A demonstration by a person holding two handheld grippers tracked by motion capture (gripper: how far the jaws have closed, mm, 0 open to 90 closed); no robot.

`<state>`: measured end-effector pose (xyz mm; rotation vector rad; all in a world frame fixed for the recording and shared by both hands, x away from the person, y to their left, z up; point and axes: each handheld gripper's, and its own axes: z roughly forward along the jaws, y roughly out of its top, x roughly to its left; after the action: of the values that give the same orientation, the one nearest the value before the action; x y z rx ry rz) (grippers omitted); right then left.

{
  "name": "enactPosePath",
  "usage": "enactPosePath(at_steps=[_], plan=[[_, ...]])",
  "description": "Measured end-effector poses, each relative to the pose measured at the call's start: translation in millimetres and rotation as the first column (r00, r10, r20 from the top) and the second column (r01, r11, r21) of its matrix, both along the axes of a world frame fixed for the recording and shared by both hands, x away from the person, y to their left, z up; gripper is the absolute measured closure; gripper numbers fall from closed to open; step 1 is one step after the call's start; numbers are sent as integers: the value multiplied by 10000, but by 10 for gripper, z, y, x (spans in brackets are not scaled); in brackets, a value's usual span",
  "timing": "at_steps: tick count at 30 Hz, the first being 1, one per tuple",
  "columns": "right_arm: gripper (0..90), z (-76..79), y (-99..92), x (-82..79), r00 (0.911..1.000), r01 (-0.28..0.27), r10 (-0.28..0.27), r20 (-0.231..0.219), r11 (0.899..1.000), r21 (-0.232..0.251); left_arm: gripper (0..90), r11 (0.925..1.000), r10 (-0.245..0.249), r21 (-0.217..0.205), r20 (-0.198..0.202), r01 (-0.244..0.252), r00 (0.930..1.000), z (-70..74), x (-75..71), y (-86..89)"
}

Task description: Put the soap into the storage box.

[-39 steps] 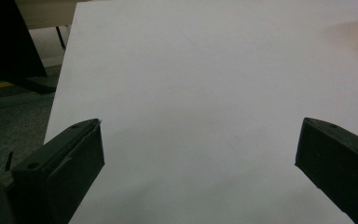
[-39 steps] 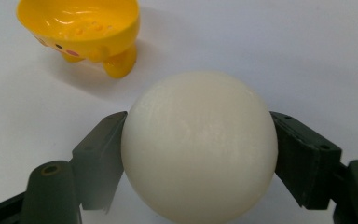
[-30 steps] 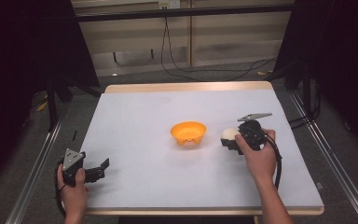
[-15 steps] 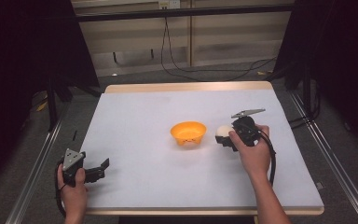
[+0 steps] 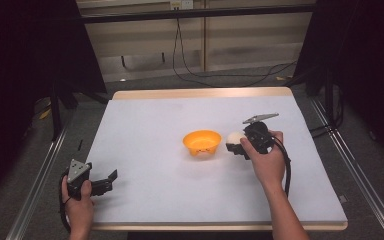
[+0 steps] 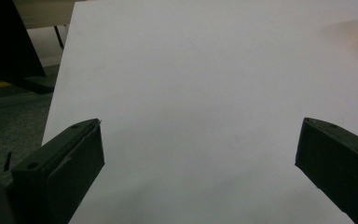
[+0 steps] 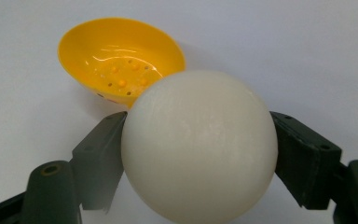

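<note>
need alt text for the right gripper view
A white ball is held between the two black jaws of the right claw, filling the foreground. Just behind it an empty orange bowl with small holes sits on the white table.

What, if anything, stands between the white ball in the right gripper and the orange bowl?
Nothing visible. The right gripper holds the white ball just beside the orange bowl, with only bare table between them.
</note>
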<state>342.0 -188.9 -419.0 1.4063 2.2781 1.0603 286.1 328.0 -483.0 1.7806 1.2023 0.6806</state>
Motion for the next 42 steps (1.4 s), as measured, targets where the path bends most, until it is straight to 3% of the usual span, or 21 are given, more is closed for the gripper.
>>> enactPosePath(at_steps=[15, 34, 42], plan=[[242, 66, 180, 72, 9998, -210, 211, 50, 9997, -135, 9, 10000, -20, -40, -8, 20, 10000, 0, 0, 2], [242, 178, 416, 223, 9984, -556, 555, 101, 9984, 62, 9, 10000, -36, 28, 31, 36, 10000, 1, -2, 2], [241, 138, 521, 260, 9977, -684, 684, -11, 9977, 33, 9, 10000, -10, 25, 26, 10, 10000, 0, 0, 2]])
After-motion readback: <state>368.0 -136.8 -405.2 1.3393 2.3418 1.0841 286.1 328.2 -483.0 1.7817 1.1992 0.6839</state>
